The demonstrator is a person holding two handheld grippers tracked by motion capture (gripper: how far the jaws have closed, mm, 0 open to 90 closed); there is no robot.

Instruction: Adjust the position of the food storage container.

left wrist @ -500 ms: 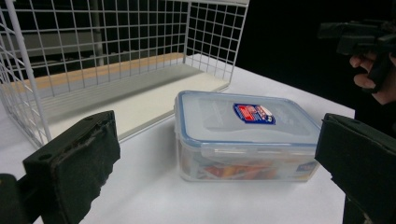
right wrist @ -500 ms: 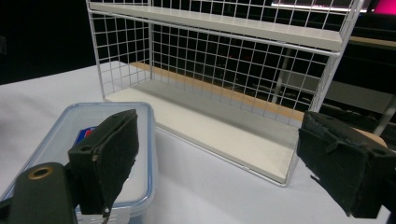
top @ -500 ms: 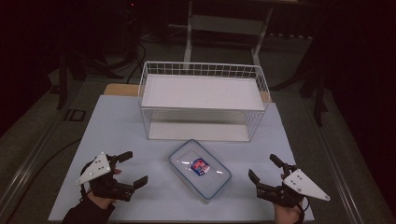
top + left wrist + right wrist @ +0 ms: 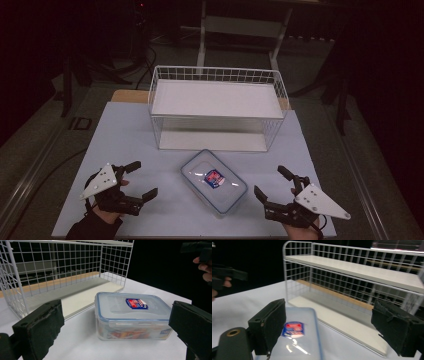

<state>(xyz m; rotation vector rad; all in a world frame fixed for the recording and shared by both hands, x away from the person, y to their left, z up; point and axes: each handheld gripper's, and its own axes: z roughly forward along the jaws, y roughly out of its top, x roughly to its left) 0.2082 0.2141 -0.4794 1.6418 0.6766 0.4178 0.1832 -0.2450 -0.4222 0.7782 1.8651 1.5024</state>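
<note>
I am holding my left tool [image 4: 134,181] and right tool [image 4: 272,184] wide open, empty — both barely shifting since before, flanking the container [image 4: 214,181], not gripping yet.

L tongs [image 4: 139,180] & R tongs [image 4: 271,182] gaping, apparently level.

Open table [image 4: 130,140] flanks the box [image 4: 214,181]; wire rack [image 4: 217,107] blocks behind.

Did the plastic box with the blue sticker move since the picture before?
No. The plastic box lies at the same spot in front of the wire rack, no nearer to it.
</note>
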